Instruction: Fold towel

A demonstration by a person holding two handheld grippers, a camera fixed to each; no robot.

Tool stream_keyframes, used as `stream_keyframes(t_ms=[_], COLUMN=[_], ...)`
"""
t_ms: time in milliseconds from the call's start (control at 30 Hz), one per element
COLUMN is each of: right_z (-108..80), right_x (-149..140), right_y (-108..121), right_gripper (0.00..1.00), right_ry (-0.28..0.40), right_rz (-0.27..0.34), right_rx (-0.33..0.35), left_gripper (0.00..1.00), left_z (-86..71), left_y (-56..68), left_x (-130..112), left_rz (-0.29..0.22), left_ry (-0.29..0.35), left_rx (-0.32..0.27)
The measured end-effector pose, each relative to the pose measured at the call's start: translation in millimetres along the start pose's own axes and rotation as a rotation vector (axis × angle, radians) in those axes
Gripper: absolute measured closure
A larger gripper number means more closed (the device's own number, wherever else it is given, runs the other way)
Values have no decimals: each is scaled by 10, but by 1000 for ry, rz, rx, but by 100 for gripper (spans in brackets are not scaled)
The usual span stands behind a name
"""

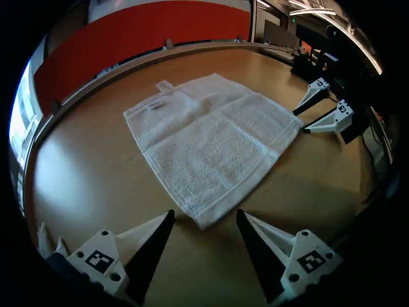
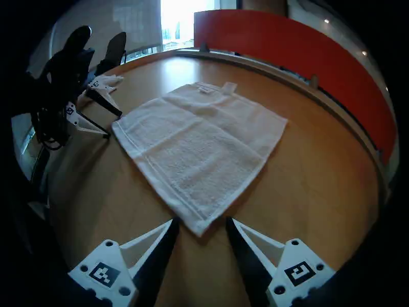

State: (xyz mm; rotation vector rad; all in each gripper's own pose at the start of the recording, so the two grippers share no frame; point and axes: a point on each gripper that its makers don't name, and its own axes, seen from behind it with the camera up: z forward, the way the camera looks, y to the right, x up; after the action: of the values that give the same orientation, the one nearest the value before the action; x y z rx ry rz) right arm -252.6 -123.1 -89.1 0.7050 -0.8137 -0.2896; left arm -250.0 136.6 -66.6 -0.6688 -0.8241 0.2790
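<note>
A white towel lies flat on the wooden table, with small label tags at its far corner. My left gripper is open low over the table, and the towel's near corner lies between its fingertips. In the right gripper view the same towel has another corner pointing in between the fingertips of my open right gripper. Each gripper also appears across the towel from the other: the right gripper open at the towel's right corner, the left gripper open at its left corner.
A red panel runs behind the table's raised far rim. Dark chairs stand by a bright window. Bare wood surrounds the towel on all sides.
</note>
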Motion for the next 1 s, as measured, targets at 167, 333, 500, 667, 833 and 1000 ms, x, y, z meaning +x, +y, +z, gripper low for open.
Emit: stream_keyframes(t_ms=[167,333,500,667,833,1000], right_z=[3,6,11,14,3,-9], right_x=[0,6,10,14,34,48], right_y=[-8,-30,-43,-50,-48,-54], right_gripper=[44,54,62,74,83,86], right_ry=[1,2,3,1,3,3], right_rz=[-2,-5,-4,-2,12,23], right_rx=[2,6,7,5,2,1], left_gripper=[20,22,32,52,73,88], left_z=[8,5,11,18,25,38], left_y=[12,19,24,17,23,41], left_x=[11,12,24,42,65,84], left_rz=[-4,-7,-10,-19,-20,-27], left_ry=[1,0,-4,-4,-3,-3], left_rx=[4,5,6,15,23,33])
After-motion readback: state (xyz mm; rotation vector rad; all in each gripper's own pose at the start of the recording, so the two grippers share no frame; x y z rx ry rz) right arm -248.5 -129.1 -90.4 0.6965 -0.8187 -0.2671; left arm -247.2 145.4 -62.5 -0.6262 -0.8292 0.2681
